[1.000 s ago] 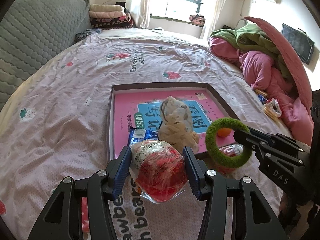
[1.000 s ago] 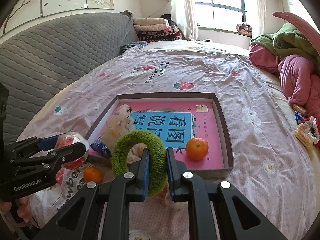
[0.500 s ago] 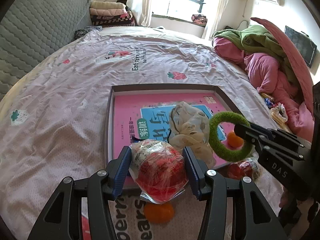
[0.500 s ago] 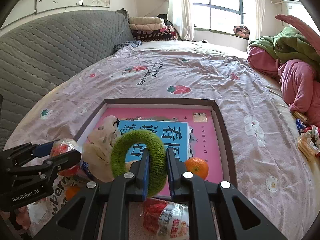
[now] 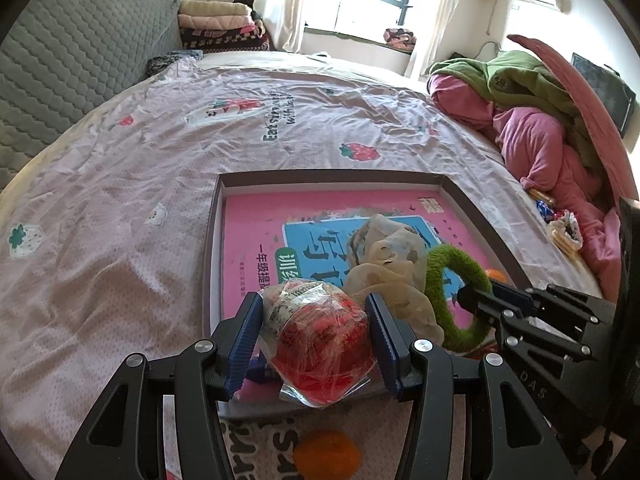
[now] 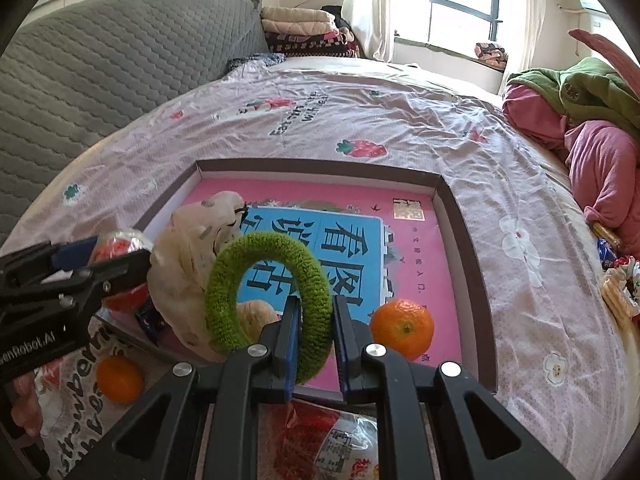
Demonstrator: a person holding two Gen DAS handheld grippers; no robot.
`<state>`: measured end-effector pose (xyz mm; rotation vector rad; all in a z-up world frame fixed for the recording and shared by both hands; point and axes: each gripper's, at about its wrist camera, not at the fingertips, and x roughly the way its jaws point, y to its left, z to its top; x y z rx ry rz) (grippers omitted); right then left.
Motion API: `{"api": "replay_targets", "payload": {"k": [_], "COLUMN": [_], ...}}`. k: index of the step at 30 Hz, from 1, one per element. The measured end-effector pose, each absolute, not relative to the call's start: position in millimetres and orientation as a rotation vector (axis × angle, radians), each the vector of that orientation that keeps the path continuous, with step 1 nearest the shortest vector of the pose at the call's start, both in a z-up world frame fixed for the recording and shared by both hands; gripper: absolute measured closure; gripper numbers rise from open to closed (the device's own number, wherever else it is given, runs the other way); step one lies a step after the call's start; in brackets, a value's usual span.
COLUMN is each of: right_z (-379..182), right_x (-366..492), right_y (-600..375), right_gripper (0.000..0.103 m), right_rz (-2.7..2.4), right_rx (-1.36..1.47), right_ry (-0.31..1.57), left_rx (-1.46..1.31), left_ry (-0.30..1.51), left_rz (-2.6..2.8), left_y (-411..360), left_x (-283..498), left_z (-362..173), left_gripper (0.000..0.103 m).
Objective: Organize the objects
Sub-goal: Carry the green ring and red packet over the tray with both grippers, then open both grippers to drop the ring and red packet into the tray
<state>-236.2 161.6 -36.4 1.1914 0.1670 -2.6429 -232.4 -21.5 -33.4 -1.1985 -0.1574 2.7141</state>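
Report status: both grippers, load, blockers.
Left gripper shut on red snack packet. Right gripper shut on green fuzzy ring. Both over tray; plush toy crowds near corner.

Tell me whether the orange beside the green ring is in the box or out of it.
In. The orange rests on the pink book inside the box.

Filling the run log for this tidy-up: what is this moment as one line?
left tool: shut on red snack packet | right tool: shut on green ring | both over tray | orange in tray
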Motion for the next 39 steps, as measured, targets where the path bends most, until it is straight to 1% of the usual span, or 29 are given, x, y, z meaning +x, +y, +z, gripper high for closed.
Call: {"api": "replay_targets", "payload": {"k": [6,11,14,16,18,30,31,33,39], "right_z": [-42,-45,-44,-44,-43,-24,-22,-19,-15], "right_x": [-237,-238,-238,-237,-237,-228,-227,-226,-223], "right_y": [159,158,159,160,161,168,168,169,168], "right_gripper": [0.086,0.082,0.075,0.067,0.061,0.060,0.060,0.060,0.060], "right_rz": [-2.639,-2.643,-2.652,-2.657,-2.663,-2.691,-2.693,-2.695,-2.688], "right_rx": [1.222,1.247,1.253,1.256,1.251,1.178,1.172,1.164,1.158], "right_ry": [0.189,0.207,0.206,0.204,0.202,0.138,0.133,0.128,0.120], "left_rx": [-1.203,-1.200,-1.205,-1.207,-1.207,-1.215,-1.217,-1.227,-1.227], "left_ry": [-0.172,-0.183,-0.197,-0.205,-0.207,-0.208,-0.203,-0.194,-0.177], "left_rz": [2.717,2.722,2.724,2.725,2.726,2.738,2.739,2.738,2.742], "left_y": [-23,-23,-24,-24,-23,-22,-21,-20,-18], "left_x": [-241,-245,-248,-249,-249,-249,-249,-248,-244], "left_z": [-35,-36,-36,-36,-36,-36,-36,-36,-34], "left_gripper": [0.048,0.048,0.048,0.048,0.048,0.047,0.047,0.038,0.036]}}
